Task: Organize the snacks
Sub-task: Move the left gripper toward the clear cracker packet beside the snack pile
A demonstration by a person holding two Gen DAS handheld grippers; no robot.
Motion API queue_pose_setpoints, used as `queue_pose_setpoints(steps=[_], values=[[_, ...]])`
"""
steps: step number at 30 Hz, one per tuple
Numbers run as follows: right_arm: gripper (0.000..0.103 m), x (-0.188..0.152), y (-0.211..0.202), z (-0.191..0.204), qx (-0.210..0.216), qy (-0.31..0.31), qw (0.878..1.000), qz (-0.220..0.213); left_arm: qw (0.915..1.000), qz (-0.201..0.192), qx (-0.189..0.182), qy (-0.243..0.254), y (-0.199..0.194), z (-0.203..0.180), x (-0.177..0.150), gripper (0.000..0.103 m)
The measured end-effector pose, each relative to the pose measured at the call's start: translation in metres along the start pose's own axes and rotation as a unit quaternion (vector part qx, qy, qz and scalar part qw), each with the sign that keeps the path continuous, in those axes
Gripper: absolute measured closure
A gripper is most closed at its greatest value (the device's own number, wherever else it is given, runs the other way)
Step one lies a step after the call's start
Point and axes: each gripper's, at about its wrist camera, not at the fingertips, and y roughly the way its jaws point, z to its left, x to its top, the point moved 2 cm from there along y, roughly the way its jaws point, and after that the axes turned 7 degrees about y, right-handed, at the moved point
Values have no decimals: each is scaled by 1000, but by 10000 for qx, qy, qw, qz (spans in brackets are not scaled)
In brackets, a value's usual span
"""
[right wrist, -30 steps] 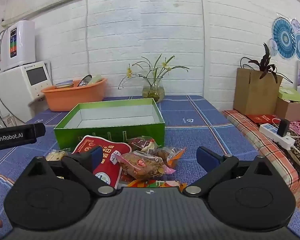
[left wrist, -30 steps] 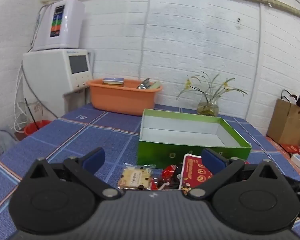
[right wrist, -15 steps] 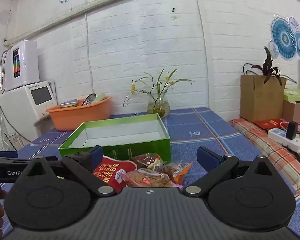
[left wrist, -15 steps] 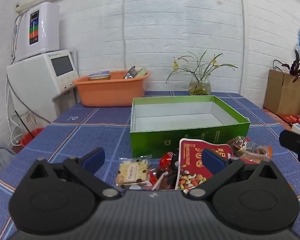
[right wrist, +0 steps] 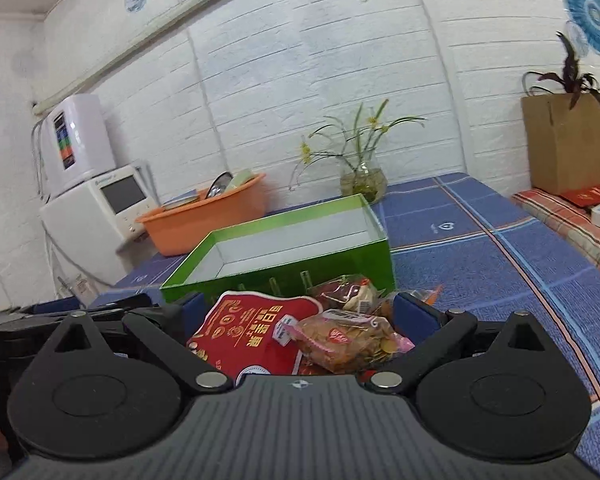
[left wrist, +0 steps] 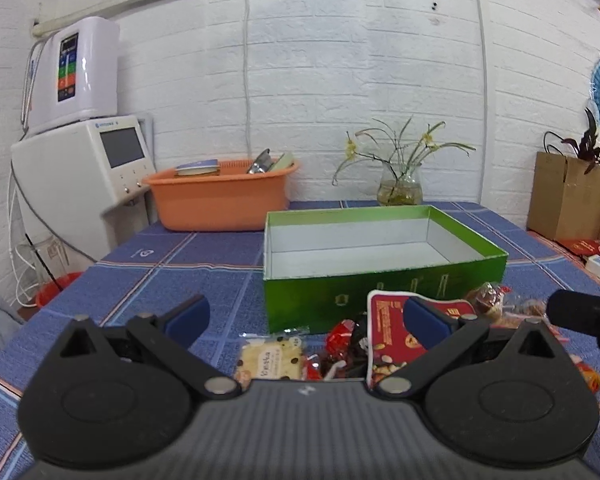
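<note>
Nothing is packed yet — the green box [left wrist: 384,240] sits empty, snacks [right wrist: 300,332] piled before it, both the left hand-held gripper [left wrist: 306,316] and the right hand-held gripper [right wrist: 308,312] wide open, holding nothing.

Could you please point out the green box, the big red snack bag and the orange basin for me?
green box [left wrist: 380,292], left wrist view, front wall.
red snack bag [right wrist: 248,332], right wrist view, printed front.
orange basin [left wrist: 220,204], left wrist view, front side.

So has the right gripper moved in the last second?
Yes. The right gripper has closed in and lowered toward the snack pile: the red snack bag now sits between its fingers, the green box nearer.
</note>
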Motion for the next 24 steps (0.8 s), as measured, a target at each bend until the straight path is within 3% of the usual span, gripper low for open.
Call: queue_pose_setpoints(steps=[4, 10, 24], values=[[0, 1, -3, 8, -181, -354, 9992, -47, 9964, 744, -390, -138, 14, -3, 2, 0], [0, 2, 4, 0, -459, -253, 9984, 234, 9961, 852, -4, -247, 19, 2, -4, 0], [0, 1, 3, -5, -739, -274, 9969, 73, 9957, 864, 32, -334, 20, 7, -4, 0]])
